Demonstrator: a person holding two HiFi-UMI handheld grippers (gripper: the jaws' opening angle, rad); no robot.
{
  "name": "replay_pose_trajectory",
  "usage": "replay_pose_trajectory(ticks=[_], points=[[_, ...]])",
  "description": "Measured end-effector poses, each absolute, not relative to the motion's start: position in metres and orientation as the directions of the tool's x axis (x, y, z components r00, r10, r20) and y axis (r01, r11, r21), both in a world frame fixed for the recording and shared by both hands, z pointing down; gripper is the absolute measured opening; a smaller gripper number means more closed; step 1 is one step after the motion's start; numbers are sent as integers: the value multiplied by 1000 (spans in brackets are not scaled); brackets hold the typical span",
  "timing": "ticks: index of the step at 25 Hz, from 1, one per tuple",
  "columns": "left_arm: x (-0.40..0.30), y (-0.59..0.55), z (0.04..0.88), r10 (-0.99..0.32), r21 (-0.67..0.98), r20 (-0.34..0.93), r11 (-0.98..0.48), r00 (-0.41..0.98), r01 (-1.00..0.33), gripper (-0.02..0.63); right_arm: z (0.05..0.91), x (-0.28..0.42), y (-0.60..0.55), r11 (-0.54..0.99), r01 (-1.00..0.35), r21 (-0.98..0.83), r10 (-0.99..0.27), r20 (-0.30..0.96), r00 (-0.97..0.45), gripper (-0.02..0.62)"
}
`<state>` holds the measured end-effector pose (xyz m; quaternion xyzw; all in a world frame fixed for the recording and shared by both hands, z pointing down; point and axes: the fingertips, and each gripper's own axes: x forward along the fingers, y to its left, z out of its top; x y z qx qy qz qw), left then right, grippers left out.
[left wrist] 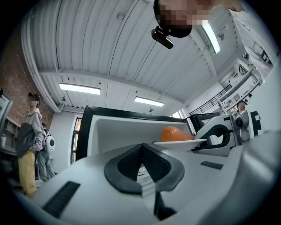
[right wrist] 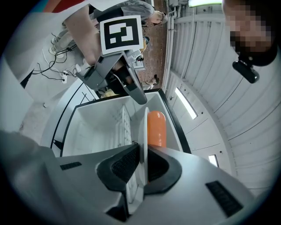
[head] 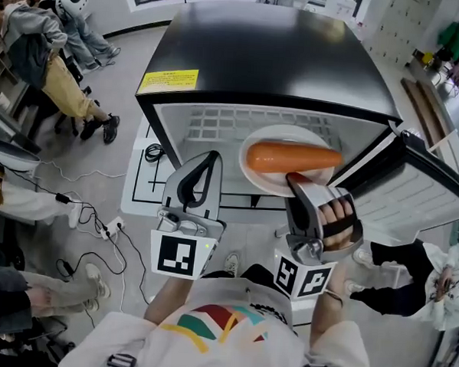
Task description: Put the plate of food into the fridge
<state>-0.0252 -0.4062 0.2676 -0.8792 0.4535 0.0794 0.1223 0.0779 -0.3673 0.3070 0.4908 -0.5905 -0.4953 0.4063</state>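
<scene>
**Plate of food at the open fridge**

The right gripper (right wrist: 141, 162) is clamping the near rim of one plate (right wrist: 143, 127), its two ribbed black pads pressing on either face of the thin white edge. A hand (head: 336, 219) is wrapping round its grey moulded handle. The left gripper (left wrist: 141, 154) is holding nothing: its two pads are meeting at their tips, with no gap between them. It is pointing toward the fridge (head: 267, 58) just to the left of the plate. Each gripper is carrying one cube with black-and-white square markers.

The plate is round, smooth and shallow. One piece of food (head: 292, 157), an orange, glossy, blunt-ended cylinder, is lying across it. In the head view the plate is sitting inside the fridge's opening, over a white wire shelf (head: 217, 124); whether it is touching the shelf cannot be told.

The fridge is showing a flat, glossy black top and a white interior. One yellow label (head: 168, 80) is sticking to its front edge, and its single door (head: 414, 181) is standing open at the right.
</scene>
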Motion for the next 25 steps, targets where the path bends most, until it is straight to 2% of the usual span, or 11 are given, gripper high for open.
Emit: replay_pose_trajectory(ticks=[25], points=[[-21,-444,290,-842,-121,-208,-482,497,-868,6,317,80,-434,160,-144,977,-951,113,-287,26]])
